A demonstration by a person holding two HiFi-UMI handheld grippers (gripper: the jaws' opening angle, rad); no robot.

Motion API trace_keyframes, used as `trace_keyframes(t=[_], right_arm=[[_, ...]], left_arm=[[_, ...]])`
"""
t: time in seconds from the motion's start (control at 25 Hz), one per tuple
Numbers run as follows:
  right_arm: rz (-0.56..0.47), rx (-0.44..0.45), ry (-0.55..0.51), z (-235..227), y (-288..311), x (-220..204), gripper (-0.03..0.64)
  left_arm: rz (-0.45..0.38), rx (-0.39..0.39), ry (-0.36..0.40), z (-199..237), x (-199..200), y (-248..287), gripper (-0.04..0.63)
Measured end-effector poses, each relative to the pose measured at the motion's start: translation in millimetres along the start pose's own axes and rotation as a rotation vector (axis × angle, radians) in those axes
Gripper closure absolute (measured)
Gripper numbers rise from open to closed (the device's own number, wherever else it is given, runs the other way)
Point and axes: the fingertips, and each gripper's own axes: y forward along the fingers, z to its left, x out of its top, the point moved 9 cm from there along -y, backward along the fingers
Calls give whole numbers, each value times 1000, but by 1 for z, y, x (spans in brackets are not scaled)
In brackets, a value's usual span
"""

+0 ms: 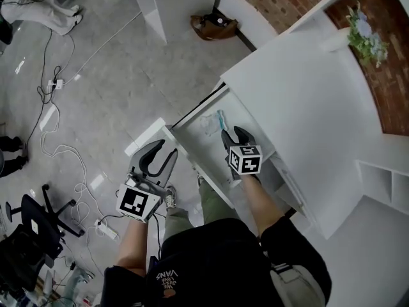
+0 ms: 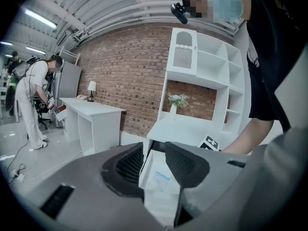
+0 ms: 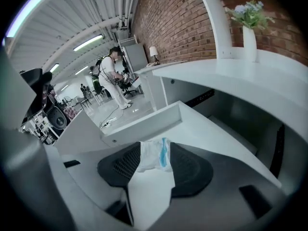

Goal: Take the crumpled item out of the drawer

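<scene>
The white drawer (image 1: 199, 166) of the desk is pulled out. On its floor lies the crumpled item (image 1: 213, 123), a white wad with a blue stripe. My right gripper (image 1: 232, 133) is inside the drawer, just short of it. In the right gripper view the crumpled item (image 3: 154, 155) sits between the tips of my right gripper (image 3: 155, 152), whose jaws stand apart around it. My left gripper (image 1: 160, 152) hangs open over the floor outside the drawer's front. The left gripper (image 2: 154, 150) looks into the drawer (image 2: 156, 201), where the item (image 2: 160, 180) shows.
The white desk top (image 1: 307, 94) overhangs the drawer's back. A vase of flowers (image 1: 365, 34) stands on it by the brick wall. A brown bag (image 1: 213, 25), cables (image 1: 57, 149) and an office chair (image 1: 38, 216) are on the floor. A person in white (image 2: 31, 100) stands far off.
</scene>
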Motion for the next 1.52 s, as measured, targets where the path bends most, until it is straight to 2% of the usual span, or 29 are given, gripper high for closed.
trace_keyframes(t=[0.28,0.56,0.68,0.84,1.0,1.24,1.52], right_arm=[[111,17,6,-9,46,-15,428],[176,26,39,-25,76,-26,433],[200,43,40,-23,82,-30,460],[229,56,33,-20,87,-34,530],[236,69,22,-15,87,-34,591],[232,66,-12,-11,78,-32,612],[152,67,-27,2,45,-16,614]], left_arm=[[23,17,-35,6,-12,6,471],[37,20,-56,9,-21,16,471],[44,19,-63,11,-22,17,471],[52,17,-68,13,-25,17,471],[56,15,-70,13,-26,15,471],[53,20,-66,11,-27,13,471],[42,19,-58,10,-22,5,471]])
